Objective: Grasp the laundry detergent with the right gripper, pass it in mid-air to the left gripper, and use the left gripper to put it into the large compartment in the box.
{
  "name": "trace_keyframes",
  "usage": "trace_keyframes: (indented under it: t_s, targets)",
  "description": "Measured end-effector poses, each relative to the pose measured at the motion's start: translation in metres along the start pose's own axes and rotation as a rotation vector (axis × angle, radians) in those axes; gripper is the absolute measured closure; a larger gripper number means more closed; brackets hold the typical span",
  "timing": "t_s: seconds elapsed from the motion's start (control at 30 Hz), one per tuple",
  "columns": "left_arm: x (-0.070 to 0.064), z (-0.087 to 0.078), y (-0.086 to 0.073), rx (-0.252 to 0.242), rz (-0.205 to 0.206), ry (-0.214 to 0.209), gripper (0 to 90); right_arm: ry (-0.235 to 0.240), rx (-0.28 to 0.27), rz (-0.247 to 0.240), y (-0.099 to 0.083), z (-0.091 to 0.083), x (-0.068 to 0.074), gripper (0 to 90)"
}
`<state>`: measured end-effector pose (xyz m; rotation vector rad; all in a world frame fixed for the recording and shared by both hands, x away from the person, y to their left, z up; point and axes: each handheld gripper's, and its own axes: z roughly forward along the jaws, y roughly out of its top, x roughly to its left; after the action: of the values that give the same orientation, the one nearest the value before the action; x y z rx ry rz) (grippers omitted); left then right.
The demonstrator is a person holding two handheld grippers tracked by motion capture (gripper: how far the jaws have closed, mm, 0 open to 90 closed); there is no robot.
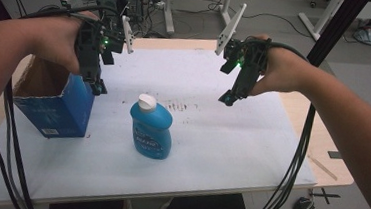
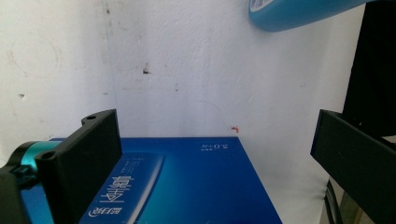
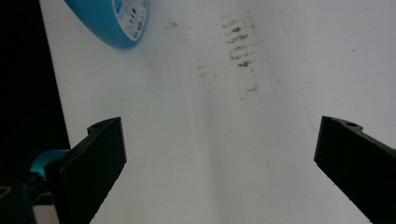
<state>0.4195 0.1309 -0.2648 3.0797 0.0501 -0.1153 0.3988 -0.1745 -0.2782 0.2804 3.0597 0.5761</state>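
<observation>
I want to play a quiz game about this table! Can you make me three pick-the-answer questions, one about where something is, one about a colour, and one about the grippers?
1. Where is the blue cardboard box?
A. At the table's left side
B. On top of the bottle
C. On the floor

2. What colour is the cap of the blue bottle?
A. Red
B. White
C. Black

3. How is the right gripper?
A. Shut on the bottle
B. Shut on the box
C. Open, holding nothing

Answers: 1 A, it stands open-topped under the left gripper. 2 B, the cap is white. 3 C, its jaws stand wide apart over the bare white table.
</observation>
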Motion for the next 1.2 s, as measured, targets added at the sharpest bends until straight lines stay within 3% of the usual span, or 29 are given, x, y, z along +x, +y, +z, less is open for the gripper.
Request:
trace_keyframes:
  t_s: [0.27, 0.47, 0.7, 0.93, 1.2]
  targets:
    - [-0.005, -0.003, 0.001, -0.003, 0.004, 0.012, 1.7, 0.032, -0.117, 0.041, -0.015, 0.021, 0.035, 1.5]
    - [-0.005, -0.001, 0.001, 0.003, 0.006, 0.01, 1.7, 0.066, -0.233, 0.079, -0.024, 0.035, 0.053, 1.4]
    - [-0.005, 0.0, 0.002, 0.002, 0.005, 0.009, 1.7, 0.047, -0.323, 0.121, -0.03, 0.052, 0.068, 1.4]
    - [-0.005, 0.001, 0.003, 0.001, 0.006, 0.01, 1.7, 0.088, -0.409, 0.147, -0.031, 0.078, 0.083, 1.4]
    - [-0.007, 0.001, 0.005, 0.003, 0.012, 0.012, 1.7, 0.096, -0.494, 0.184, -0.027, 0.097, 0.093, 1.4]
